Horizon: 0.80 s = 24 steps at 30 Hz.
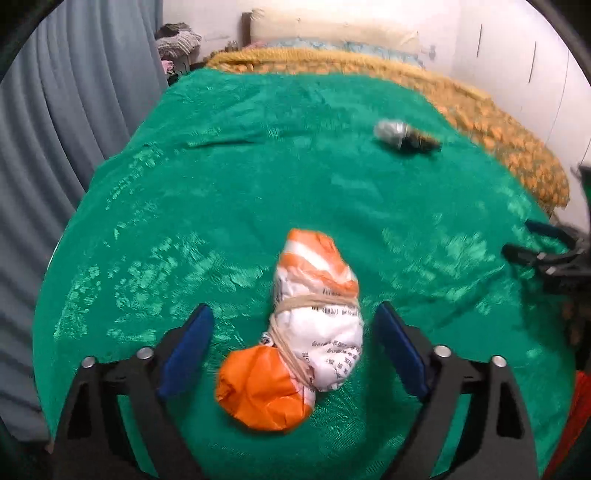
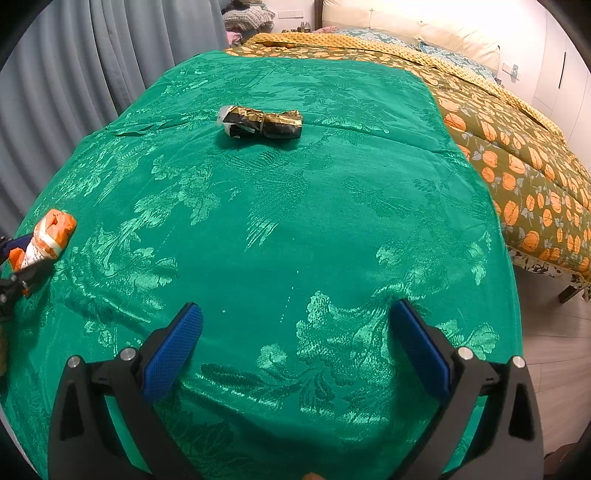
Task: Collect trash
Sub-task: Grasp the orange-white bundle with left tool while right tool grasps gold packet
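An orange and white crumpled wrapper (image 1: pixel 314 332) tied with a rubber band lies on the green cloth (image 1: pixel 221 203). My left gripper (image 1: pixel 294 308) is open around it, a blue pad on each side, with a gap between pads and wrapper. The right wrist view shows the same wrapper (image 2: pixel 48 232) at the far left. A second piece of trash, a black, gold and silver wrapper bundle (image 1: pixel 404 136) (image 2: pixel 262 123), lies farther back on the cloth. My right gripper (image 2: pixel 295 306) is open over bare cloth (image 2: pixel 295 221), with nothing between its fingers.
The green cloth covers the foot of a bed. An orange floral quilt (image 2: pixel 517 166) lies behind and to the right, with pillows (image 2: pixel 406 26) at the head. Grey curtains (image 2: pixel 74 74) hang on the left. Wooden floor (image 2: pixel 554 350) shows at the right edge.
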Available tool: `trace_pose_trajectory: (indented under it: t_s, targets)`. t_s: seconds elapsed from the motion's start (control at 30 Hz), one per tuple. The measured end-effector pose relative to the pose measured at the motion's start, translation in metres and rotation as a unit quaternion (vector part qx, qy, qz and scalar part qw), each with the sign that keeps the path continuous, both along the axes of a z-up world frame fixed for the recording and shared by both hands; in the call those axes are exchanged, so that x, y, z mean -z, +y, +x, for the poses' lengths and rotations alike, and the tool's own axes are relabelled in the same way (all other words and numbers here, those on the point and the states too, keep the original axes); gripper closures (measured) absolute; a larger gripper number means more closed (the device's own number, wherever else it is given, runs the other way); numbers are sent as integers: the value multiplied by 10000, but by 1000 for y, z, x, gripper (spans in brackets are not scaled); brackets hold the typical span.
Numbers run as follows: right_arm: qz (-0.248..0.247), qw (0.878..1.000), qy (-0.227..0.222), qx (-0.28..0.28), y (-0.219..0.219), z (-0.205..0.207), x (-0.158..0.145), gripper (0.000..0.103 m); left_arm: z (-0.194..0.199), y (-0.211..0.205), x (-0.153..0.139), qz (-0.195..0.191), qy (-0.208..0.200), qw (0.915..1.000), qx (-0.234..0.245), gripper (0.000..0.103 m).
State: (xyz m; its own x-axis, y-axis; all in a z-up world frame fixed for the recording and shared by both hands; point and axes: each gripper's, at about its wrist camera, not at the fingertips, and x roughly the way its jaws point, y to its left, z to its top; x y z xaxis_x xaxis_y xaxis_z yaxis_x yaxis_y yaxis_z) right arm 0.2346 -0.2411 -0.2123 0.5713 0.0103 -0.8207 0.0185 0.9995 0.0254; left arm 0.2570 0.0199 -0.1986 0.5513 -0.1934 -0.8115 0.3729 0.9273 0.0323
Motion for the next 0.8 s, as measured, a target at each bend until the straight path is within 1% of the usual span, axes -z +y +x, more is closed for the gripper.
trace_pose_trajectory:
  t_s: [0.1, 0.2, 0.3, 0.4, 0.47, 0.57, 0.63, 0.7, 0.8]
  targets:
    - [0, 10000, -1, 1, 0, 0, 0, 4, 2, -2, 1, 66, 9, 10000, 36, 6]
    - [-12, 10000, 2, 3, 0, 0, 0, 4, 5, 3, 3, -62, 89, 9999, 13, 6]
    - [-14, 10000, 7, -14, 0, 0, 0, 4, 5, 3, 4, -63, 81, 9999, 3, 6]
    - [-60, 9997, 87, -220, 0, 5, -2, 4, 5, 2, 4, -75, 89, 9999, 9, 5]
    - [49, 9991, 177, -373, -2, 18, -6, 4, 6, 2, 4, -81, 91, 9999, 9, 5]
    - [540, 9977, 156, -383, -11, 44, -16, 4, 6, 2, 4, -89, 93, 9999, 9, 5]
    - [858, 9960, 53, -239, -18, 73, -25, 4, 6, 2, 4, -85, 93, 9999, 11, 5]
    - [849, 9963, -108, -23, -19, 96, -32, 4, 6, 2, 4, -86, 93, 9999, 12, 5]
    - [1037, 9938, -321, 250, -16, 134, -43, 4, 6, 2, 4, -91, 94, 9999, 11, 5]
